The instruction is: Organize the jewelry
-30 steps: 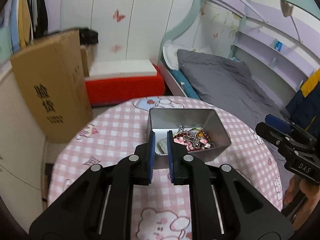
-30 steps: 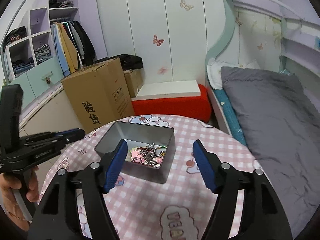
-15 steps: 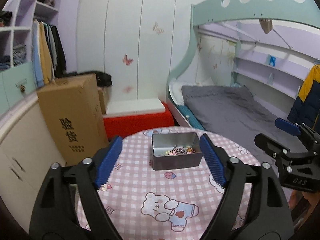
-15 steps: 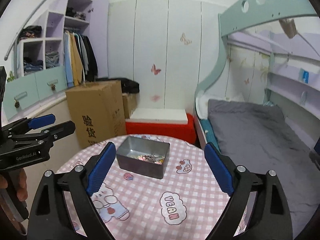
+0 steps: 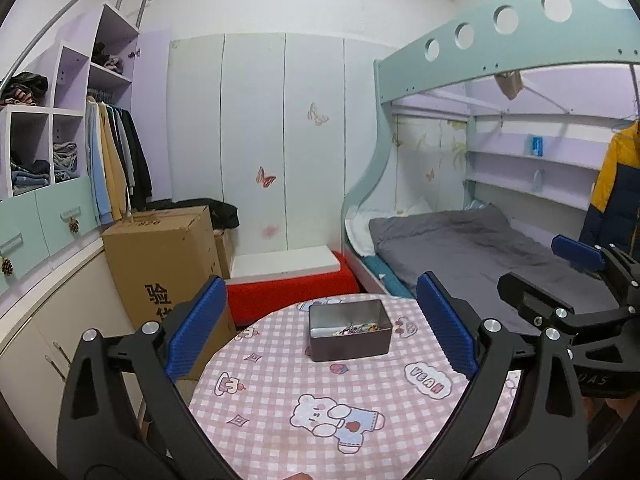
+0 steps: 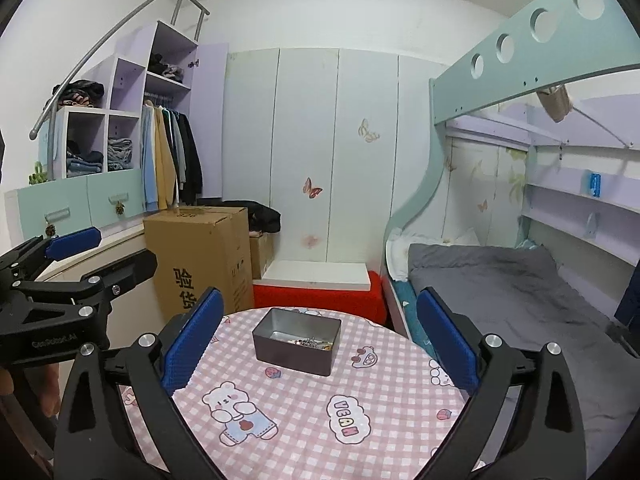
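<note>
Nearest to me, my left gripper [image 5: 322, 334] is spread wide with nothing between its blue pads, and my right gripper [image 6: 320, 338] is just as wide and equally bare. Both hang above the near half of the round table with the pink checked cartoon cloth [image 5: 280, 392]. Further out, toward the table's far edge, sits the open grey rectangular metal tin [image 5: 349, 335] with the tangle of pink and silver jewelry [image 6: 310, 342] lying in its bottom. Beyond the table, a brown cardboard box [image 6: 200, 256] stands far left and a grey-covered bunk bed [image 6: 500, 292] far right.
</note>
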`<action>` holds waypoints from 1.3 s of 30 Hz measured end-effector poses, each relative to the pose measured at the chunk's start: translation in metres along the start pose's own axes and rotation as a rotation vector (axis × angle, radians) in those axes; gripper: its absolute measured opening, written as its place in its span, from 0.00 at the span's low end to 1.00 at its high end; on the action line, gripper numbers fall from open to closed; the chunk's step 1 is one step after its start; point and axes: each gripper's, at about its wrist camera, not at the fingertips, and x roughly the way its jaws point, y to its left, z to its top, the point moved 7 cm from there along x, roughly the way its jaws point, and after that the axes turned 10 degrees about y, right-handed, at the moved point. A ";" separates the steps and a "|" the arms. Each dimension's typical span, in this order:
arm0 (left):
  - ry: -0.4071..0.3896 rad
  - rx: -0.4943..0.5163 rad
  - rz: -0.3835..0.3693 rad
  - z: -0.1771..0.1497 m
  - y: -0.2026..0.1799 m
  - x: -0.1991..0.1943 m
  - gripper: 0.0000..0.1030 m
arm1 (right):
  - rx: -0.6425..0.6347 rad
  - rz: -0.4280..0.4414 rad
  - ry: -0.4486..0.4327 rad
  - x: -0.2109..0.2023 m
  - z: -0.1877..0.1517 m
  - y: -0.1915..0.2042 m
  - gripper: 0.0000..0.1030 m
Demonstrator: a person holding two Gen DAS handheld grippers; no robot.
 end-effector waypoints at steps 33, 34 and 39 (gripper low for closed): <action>-0.132 -0.007 0.034 0.005 -0.009 -0.053 0.94 | -0.026 -0.046 -0.135 -0.057 0.009 0.008 0.92; -0.133 -0.007 0.037 0.006 -0.010 -0.053 0.94 | -0.026 -0.048 -0.137 -0.057 0.009 0.008 0.92; -0.145 -0.003 0.046 0.005 -0.011 -0.055 0.94 | -0.030 -0.057 -0.139 -0.058 0.008 0.009 0.92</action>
